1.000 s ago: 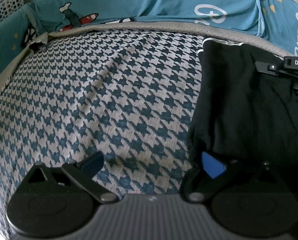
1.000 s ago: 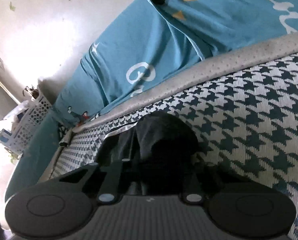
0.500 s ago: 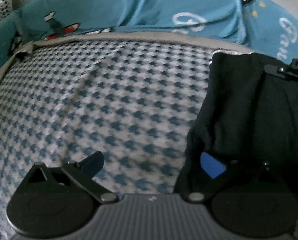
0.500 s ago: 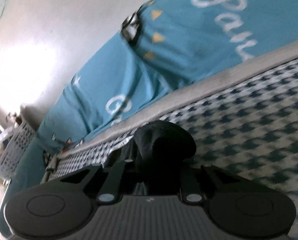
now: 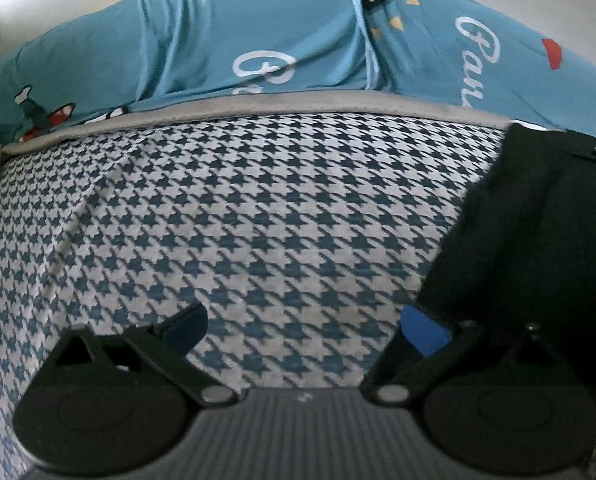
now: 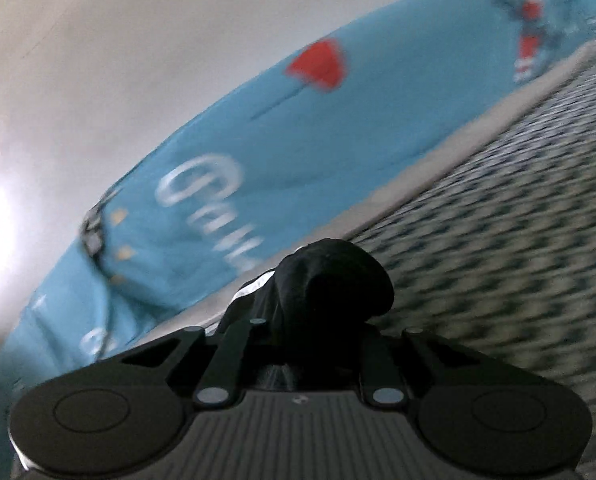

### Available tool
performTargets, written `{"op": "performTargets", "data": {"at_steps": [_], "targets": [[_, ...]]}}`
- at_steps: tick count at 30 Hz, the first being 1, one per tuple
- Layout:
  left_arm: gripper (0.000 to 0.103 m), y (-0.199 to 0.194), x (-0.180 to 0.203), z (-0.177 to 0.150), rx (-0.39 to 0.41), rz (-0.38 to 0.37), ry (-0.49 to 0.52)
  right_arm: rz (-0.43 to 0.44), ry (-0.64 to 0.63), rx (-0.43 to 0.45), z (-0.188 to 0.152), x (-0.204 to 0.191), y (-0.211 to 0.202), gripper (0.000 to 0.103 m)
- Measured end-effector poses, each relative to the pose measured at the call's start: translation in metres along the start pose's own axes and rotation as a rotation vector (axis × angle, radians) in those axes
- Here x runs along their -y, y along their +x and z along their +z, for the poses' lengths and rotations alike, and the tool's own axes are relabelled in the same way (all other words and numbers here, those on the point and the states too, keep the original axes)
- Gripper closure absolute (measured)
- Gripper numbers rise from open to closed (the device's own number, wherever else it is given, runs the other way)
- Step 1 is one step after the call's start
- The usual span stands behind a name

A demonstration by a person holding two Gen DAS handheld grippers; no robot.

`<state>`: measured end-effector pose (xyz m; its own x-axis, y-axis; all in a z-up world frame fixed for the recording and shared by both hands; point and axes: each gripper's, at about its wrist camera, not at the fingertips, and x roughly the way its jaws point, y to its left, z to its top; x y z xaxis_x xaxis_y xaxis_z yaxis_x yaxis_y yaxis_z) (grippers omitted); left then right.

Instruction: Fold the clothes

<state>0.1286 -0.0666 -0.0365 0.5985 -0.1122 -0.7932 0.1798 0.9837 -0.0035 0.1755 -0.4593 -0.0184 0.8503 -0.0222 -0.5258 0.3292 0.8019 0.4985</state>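
Note:
A black garment hangs as a dark strip along the right side of the left wrist view, over the houndstooth bed cover. My left gripper is open, its blue pads wide apart, with only bed cover between them; the right pad sits at the garment's lower edge. In the right wrist view my right gripper is shut on a bunched wad of the black garment, which hides its fingertips. The other gripper's black finger shows at the garment's top right.
Teal printed pillows with white lettering line the far edge of the bed, behind a grey piped border. A pale wall rises beyond them. The houndstooth cover stretches to the right of the right gripper.
The right gripper has swung right and lifted, still holding the garment, and its view is blurred. The left camera has tilted up, and the garment now sits further right and no longer covers the right pad.

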Motion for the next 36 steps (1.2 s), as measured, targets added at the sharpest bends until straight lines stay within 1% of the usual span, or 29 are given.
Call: {"op": "performTargets", "data": {"at_steps": [4, 7, 10, 11, 12, 16, 19, 28, 32, 36], "targets": [[0.0, 0.0, 0.004, -0.001, 0.002, -0.003, 0.013, -0.144, 0.009, 0.061, 0.013, 0.019, -0.024, 0.09], [0.0, 0.0, 0.006, -0.002, 0.0, -0.008, 0.02, -0.23, -0.023, 0.057, 0.013, 0.031, -0.032, 0.088], [0.0, -0.002, 0.009, -0.004, -0.001, -0.007, 0.027, -0.281, -0.015, 0.029, 0.011, 0.042, -0.038, 0.079], [0.0, -0.003, 0.01, -0.005, -0.003, -0.009, 0.028, -0.293, -0.017, 0.02, 0.01, 0.046, -0.041, 0.074], [0.0, -0.003, 0.011, -0.006, -0.006, -0.012, 0.027, -0.305, -0.025, 0.009, 0.009, 0.049, -0.044, 0.073], [0.0, -0.006, 0.016, -0.009, -0.008, -0.018, 0.042, -0.298, -0.014, -0.004, 0.004, 0.061, -0.059, 0.068], [0.0, -0.009, 0.021, -0.013, -0.001, -0.015, 0.064, -0.293, -0.015, -0.009, 0.0, 0.064, -0.071, 0.068], [0.0, -0.024, 0.019, -0.026, 0.021, -0.026, 0.078, -0.257, -0.003, -0.028, -0.014, 0.061, -0.105, 0.066], [0.0, -0.031, 0.013, -0.028, 0.023, -0.03, 0.049, -0.211, -0.014, -0.064, -0.027, 0.054, -0.118, 0.06], [0.0, -0.039, 0.007, -0.033, 0.014, -0.057, -0.007, -0.167, -0.028, -0.097, -0.044, 0.047, -0.131, 0.06]]}}
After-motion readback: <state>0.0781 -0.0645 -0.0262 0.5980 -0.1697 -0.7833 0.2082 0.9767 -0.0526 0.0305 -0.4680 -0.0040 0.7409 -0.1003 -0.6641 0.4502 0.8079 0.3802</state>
